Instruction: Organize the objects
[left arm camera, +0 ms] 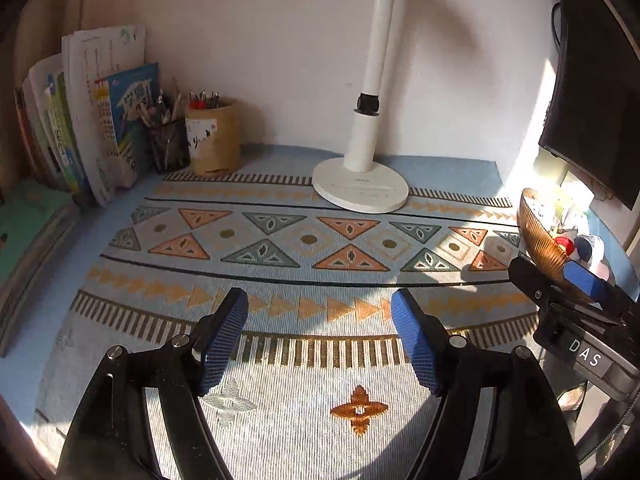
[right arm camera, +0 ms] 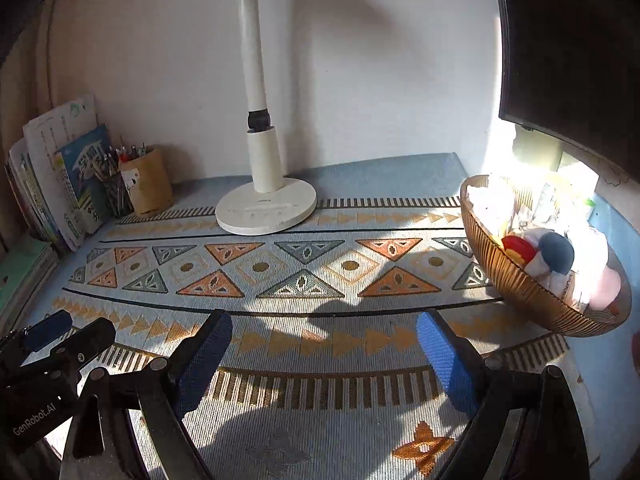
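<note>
At the far left of the table (left arm camera: 280, 168), which is spread with a patterned cloth, a row of books (left arm camera: 80, 120) leans against the wall; their number cannot be counted. Beside them stand two pen holders: a dark mesh one (left arm camera: 168, 144) and a tan one (left arm camera: 214, 136), each bristling with pens. One white desk lamp (left arm camera: 360, 188) stands in the middle at the back.

The left tool (left arm camera: 320, 340) hovers over bare cloth, its blue pads apart and nothing between them. The right tool (right arm camera: 324, 364) hangs just beside it, jaws spread wide and equally empty.

At the right edge sits one amber ribbed bowl (right arm camera: 516, 280), heaped with small things: a red piece (right arm camera: 518, 248), a dark blue ball-like piece (right arm camera: 558, 252), something pink (right arm camera: 606, 288) and white packets. Their full number cannot be told.

Neither tool holds anything, so this looks like the reach between picks. The next move probably calls for the right tool to swing toward the bowl, choose one item on top, and close on it without tipping the bowl.
</note>
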Tool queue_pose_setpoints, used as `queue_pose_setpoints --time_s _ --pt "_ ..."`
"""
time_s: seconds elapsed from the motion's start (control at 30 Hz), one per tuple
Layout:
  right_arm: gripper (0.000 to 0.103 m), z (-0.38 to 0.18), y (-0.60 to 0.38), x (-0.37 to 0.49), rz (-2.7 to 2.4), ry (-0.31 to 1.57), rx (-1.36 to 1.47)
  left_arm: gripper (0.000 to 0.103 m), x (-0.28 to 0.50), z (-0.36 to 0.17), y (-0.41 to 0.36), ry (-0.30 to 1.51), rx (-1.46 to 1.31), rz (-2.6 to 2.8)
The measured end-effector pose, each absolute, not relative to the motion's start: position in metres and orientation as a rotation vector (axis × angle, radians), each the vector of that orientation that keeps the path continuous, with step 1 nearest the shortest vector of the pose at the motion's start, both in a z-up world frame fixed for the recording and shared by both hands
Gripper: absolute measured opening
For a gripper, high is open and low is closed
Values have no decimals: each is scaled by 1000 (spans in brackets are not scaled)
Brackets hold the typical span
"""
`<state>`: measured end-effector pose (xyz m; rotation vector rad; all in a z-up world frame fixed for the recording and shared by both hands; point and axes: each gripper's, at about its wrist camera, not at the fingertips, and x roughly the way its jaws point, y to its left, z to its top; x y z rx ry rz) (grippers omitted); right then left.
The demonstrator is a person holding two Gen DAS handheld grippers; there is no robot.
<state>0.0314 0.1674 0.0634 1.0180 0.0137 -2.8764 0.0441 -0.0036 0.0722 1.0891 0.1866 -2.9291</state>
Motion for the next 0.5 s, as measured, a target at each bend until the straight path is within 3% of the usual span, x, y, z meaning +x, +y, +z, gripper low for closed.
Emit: queue_pose_setpoints --time_s 0.1,0.5 --pt "92 40 163 25 -2856 39 1115 72 36 50 -7 182 1108 -2913" --pt "91 32 163 14 -2849 77 1207 73 20 21 -1 204 1243 -2884"
